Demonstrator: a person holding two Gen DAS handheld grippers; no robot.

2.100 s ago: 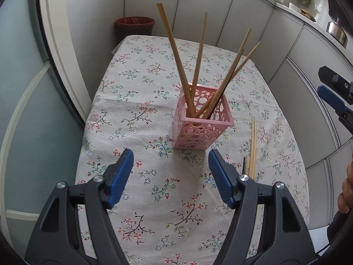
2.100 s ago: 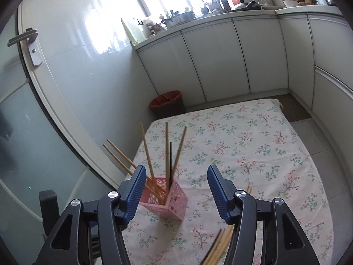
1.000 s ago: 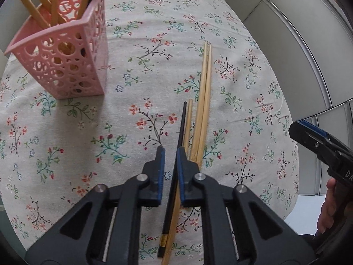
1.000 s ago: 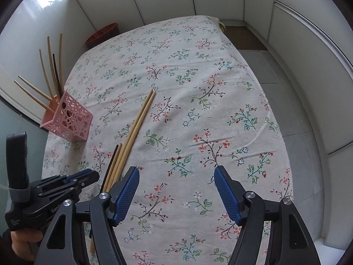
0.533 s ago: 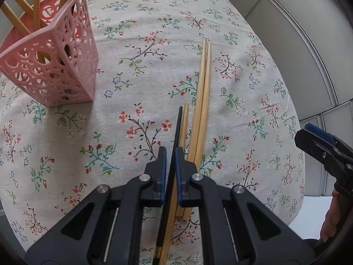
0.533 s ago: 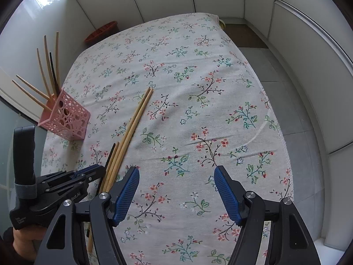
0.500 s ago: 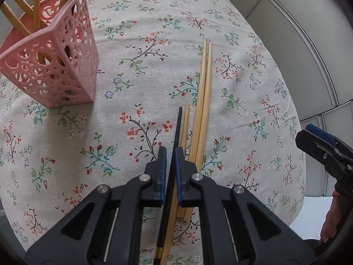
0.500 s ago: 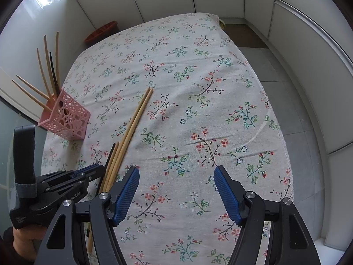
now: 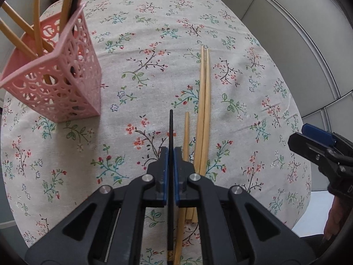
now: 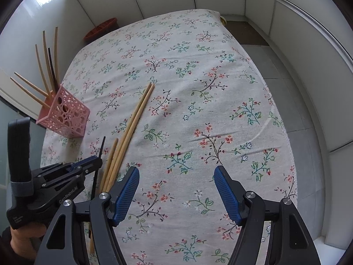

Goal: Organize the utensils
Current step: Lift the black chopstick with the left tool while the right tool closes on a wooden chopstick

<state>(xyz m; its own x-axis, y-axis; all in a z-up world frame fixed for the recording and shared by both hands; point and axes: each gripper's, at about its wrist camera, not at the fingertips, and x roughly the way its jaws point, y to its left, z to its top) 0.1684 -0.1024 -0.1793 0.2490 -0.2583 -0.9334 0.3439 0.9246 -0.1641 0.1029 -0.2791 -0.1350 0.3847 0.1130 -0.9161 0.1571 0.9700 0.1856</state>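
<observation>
At the bottom centre of the left wrist view, the left gripper (image 9: 169, 154), which a second ago still had a slit between its pads, is now clenched on the black chopstick (image 9: 170, 130), whose tip juts toward mid-frame. Just right of it three wooden chopsticks (image 9: 205, 101) lie loose on the floral tablecloth (image 9: 154, 44), with the pink holder (image 9: 66, 84) full of chopsticks at upper left. Only the right wrist view shows the right gripper (image 10: 176, 190), unmoved and released over bare cloth at bottom centre, and the red bin (image 10: 101, 28) beyond the table's far edge.
</observation>
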